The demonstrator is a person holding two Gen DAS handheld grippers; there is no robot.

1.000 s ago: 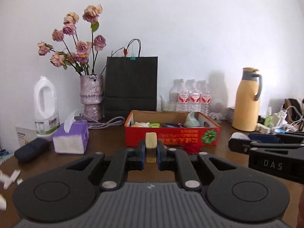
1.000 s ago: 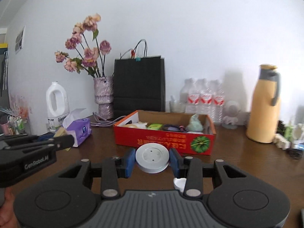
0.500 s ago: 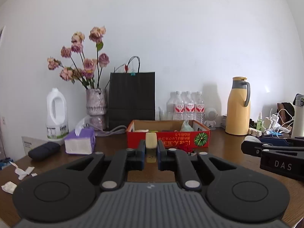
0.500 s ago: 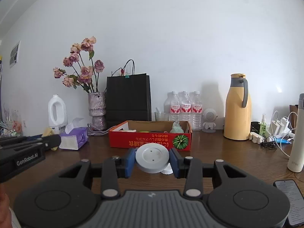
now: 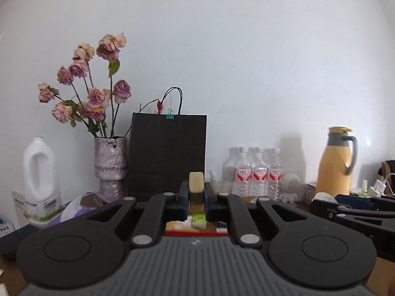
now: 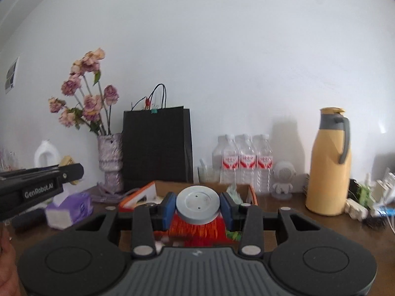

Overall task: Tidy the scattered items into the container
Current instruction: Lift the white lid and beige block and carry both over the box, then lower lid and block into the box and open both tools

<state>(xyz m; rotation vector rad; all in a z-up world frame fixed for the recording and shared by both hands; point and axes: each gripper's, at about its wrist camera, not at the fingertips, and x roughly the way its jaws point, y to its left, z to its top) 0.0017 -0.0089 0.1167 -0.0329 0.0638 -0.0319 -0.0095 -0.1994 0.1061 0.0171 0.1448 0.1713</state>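
Wall: fills more of both views than 0.5 s ago; horizon lower, cams closer in and pitched higher over table.

Black bag, vase w/ dried roses, water bottles, yellow jug: same spots at back, but all loom bigger vs 0.5 s ago. White jug at far left, tissue pack beside it, now blurred in right view.

Red box: much nearer than 0.5 s ago. In right view, front wall right under the fingers, orange flap tilted up at left, brown inner wall behind. In left view mostly hidden behind gripper body; only red strip + bit of contents (green/white pack) seen through gap.

R gripper: clamped on white disc, blue pads pressed to both edges. Disc up over box front edge, not in box; 0.5 s ago held well short of box. Disc tilted, face toward cam.

L gripper: clenched on small tan block, upright betw. pads, top sticking above fingertips. Grip same as 0.5 s ago. Block now over box opening area, seen against black bag; earlier seen against box front.

Each gripper visible in other's view: L at left edge of right view, R at right edge of left view.
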